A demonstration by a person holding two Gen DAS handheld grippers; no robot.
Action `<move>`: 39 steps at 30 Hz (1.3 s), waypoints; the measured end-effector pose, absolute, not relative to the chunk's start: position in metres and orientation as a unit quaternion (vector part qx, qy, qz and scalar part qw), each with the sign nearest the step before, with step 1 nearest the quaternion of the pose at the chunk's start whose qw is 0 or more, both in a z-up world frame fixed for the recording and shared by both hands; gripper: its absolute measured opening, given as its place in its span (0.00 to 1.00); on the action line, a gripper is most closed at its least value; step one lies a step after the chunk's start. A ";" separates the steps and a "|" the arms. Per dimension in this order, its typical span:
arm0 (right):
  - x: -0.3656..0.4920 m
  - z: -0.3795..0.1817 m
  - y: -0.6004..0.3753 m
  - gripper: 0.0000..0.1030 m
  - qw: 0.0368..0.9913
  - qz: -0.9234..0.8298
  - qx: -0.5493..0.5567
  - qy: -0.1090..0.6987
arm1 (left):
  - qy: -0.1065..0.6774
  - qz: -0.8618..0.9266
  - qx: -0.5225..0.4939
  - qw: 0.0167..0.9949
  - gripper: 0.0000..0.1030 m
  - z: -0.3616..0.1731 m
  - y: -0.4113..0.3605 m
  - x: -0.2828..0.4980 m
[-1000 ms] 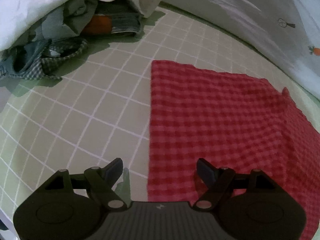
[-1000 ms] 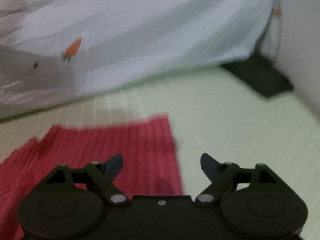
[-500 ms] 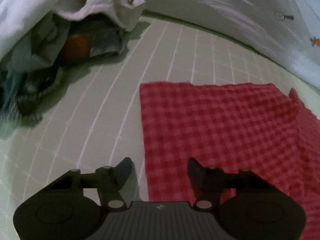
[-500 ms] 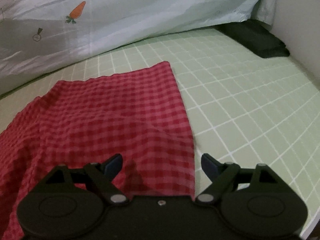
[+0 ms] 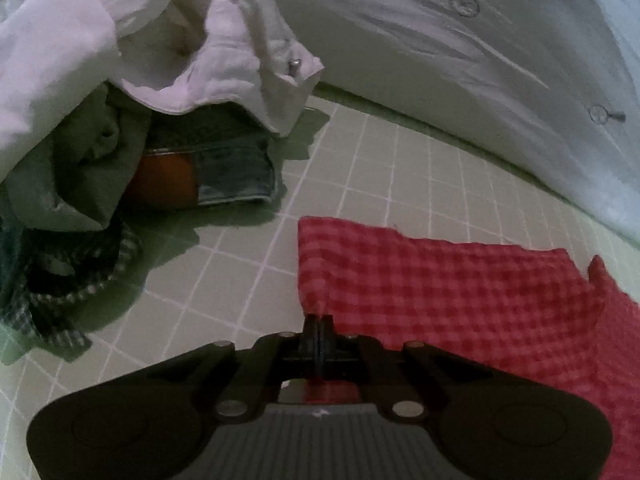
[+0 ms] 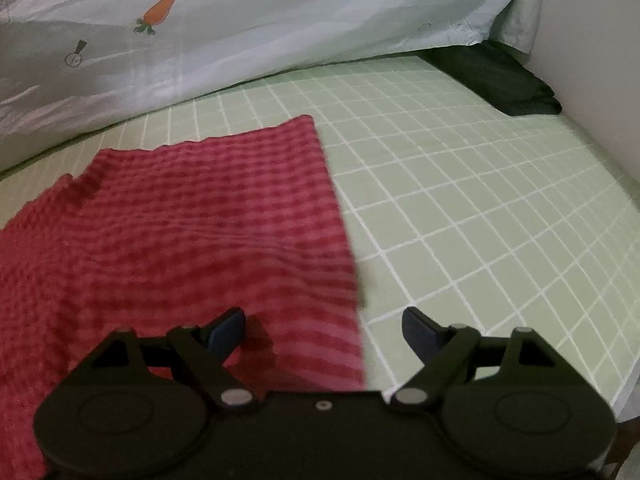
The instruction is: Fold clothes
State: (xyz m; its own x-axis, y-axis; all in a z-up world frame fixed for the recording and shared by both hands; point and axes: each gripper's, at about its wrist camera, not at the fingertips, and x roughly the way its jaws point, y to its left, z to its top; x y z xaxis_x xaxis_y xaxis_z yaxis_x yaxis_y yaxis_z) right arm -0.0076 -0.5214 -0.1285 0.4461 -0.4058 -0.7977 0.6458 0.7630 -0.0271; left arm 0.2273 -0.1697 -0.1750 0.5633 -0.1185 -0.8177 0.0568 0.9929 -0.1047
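Note:
A red checked cloth (image 5: 460, 284) lies spread on the green gridded bed sheet (image 5: 360, 176). My left gripper (image 5: 318, 334) is closing its jaws on the cloth's near left edge, and the fabric is pinched between the pads and puckers up there. In the right wrist view the same red checked cloth (image 6: 192, 232) fills the left half. My right gripper (image 6: 324, 326) stands open over the cloth's near right edge, left finger above the fabric, right finger above bare sheet.
A heap of unfolded clothes (image 5: 132, 128) sits at the upper left: white garment, jeans, grey and checked pieces. A pale quilt with carrot prints (image 6: 240, 28) runs along the back. A dark folded item (image 6: 496, 80) lies at the far right by a white wall (image 6: 592, 60).
The left gripper's jaws went from wide open to closed on the cloth's left edge, after sliding forward toward the clothes heap. The right gripper stayed open and settled over the cloth's right edge.

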 end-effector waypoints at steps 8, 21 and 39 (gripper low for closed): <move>-0.017 -0.131 -0.504 0.84 0.844 -0.291 0.141 0.428 | 0.477 -0.067 -0.038 0.875 0.48 -0.167 -0.152 0.162; -0.045 -0.123 -0.494 0.87 0.862 -0.232 0.106 0.439 | 0.529 -0.072 -0.063 0.843 0.61 -0.177 -0.159 0.060; -0.115 -0.112 -0.567 0.89 0.843 -0.268 0.161 0.438 | 0.491 -0.101 -0.108 0.858 0.00 -0.148 -0.238 0.058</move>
State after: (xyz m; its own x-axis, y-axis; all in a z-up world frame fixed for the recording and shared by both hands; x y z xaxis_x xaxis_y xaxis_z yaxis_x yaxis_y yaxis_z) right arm -0.1149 -0.5670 -0.1123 0.4727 -0.3105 -0.8247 0.5930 0.8043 0.0371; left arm 0.0583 -0.2377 -0.1480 0.4965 -0.2792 -0.8219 0.0671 0.9564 -0.2844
